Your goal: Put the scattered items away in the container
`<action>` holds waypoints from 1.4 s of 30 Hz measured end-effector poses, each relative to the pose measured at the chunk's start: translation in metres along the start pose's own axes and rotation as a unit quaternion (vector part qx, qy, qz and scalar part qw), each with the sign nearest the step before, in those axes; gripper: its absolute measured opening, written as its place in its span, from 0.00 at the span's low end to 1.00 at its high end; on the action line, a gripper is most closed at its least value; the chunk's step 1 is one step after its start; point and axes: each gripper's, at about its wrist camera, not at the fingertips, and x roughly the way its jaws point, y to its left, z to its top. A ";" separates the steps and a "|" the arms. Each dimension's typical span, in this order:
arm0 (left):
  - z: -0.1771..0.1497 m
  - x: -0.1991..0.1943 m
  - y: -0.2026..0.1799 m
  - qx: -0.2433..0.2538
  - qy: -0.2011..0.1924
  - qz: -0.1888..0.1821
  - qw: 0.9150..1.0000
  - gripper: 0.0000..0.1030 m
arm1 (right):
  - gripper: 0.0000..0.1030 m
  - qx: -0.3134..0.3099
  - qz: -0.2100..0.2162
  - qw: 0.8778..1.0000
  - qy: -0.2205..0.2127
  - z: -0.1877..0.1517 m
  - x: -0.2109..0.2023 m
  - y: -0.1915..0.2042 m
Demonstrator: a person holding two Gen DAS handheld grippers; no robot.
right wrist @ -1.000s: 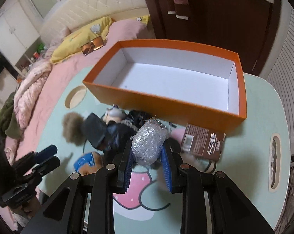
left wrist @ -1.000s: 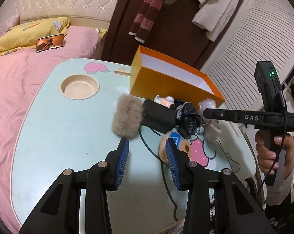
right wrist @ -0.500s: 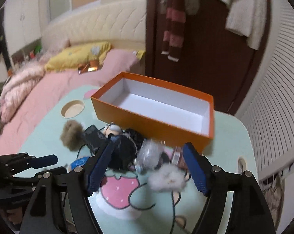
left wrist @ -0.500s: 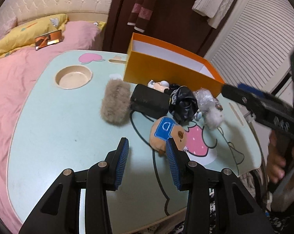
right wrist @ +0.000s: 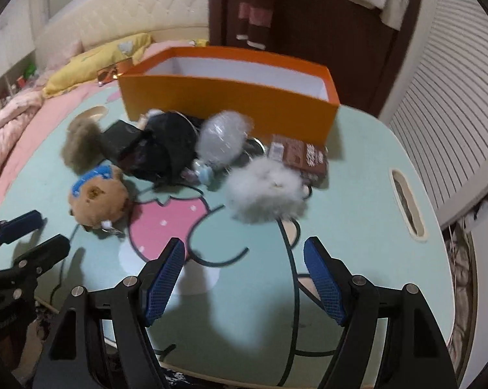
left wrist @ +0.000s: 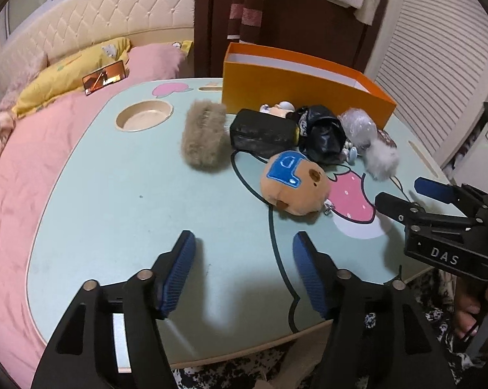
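Both tongs backed off, just spread; round white fluffball beside crinkly clear-wrapped bundle.

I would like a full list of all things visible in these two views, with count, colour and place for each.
Cardboard box: one, orange outside, white inside, far side of table.
Fluffy pouch: one, brown-grey, left of the pile.
Soft case: one, black, beside the pouch.
Crumpled bag: one, shiny black, middle of pile.
Foil-wrapped bundle: one, silver, near the box.
Fur pompom: one, white-grey, nearest the right gripper.
Bear plush: one, tan with blue patch, front of pile.
Small packet: one, brown, right of pile.
Lap table: one, pale mint, on pink bed.
Left gripper: black, blue pads, open, jaws just widened, holding nothing.
Right gripper: same, open, holding nothing.
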 end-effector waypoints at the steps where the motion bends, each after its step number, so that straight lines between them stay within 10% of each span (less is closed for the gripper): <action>1: 0.000 0.001 -0.001 0.005 0.000 0.004 1.000 0.68 | 0.74 0.006 0.003 1.000 0.004 -0.001 0.002 -0.002; 13: -0.002 0.010 -0.006 0.024 -0.004 0.041 0.999 0.83 | 0.99 0.048 0.012 0.999 0.008 -0.008 0.008 -0.024; 42: -0.006 0.011 -0.007 0.030 0.007 0.038 0.999 1.00 | 1.00 0.045 0.015 0.999 0.012 -0.007 0.009 -0.021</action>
